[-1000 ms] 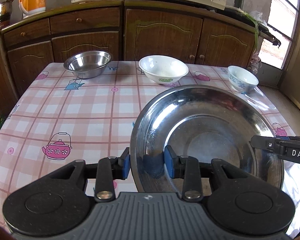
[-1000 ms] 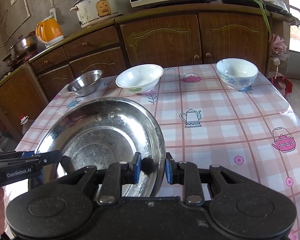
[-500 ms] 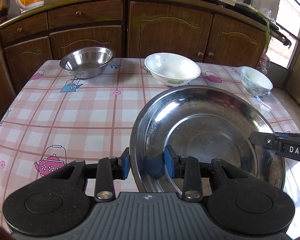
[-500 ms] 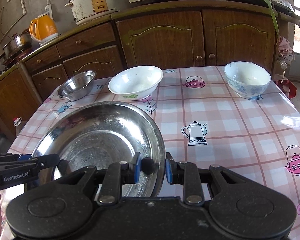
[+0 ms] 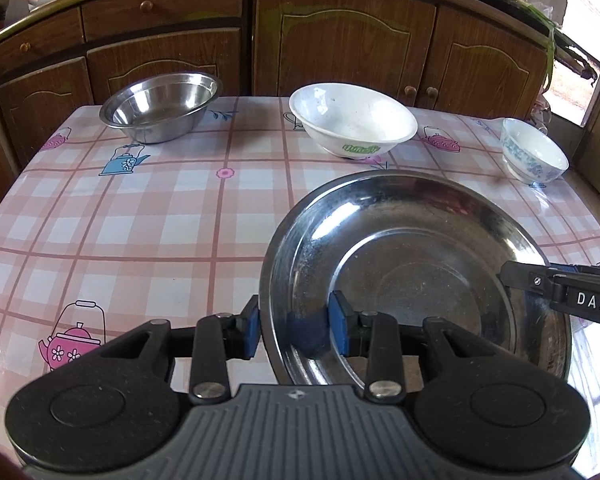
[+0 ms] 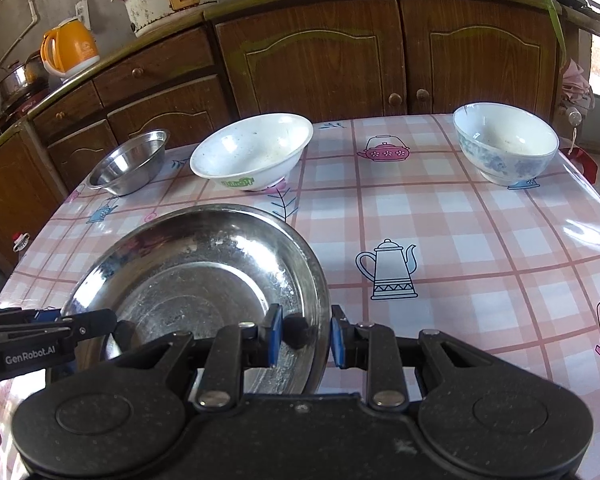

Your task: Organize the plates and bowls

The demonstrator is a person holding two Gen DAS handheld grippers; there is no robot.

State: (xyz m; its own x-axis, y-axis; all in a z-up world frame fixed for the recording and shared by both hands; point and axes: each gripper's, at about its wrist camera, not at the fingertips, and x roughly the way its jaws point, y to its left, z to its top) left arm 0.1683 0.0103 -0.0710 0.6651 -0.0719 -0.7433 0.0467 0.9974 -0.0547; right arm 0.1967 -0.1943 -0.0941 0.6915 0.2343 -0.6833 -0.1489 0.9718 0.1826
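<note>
Left wrist view: both claws hold one steel plate over the bench.
Left claw pinches the near-left rim of the steel plate; right claw pinches the opposite rim. Behind, left to right: steel bowl, white bowl, blue-patterned bowl on the bench.

A wide pan sits nearest on the bench. The left gripper holds its left rim and the right gripper its right rim. Behind it, along the bench's far edge, stand three bowls well apart: a steel bowl left, a large bowl in the middle, a small bowl right. Cabinets stand behind the bench.
</note>
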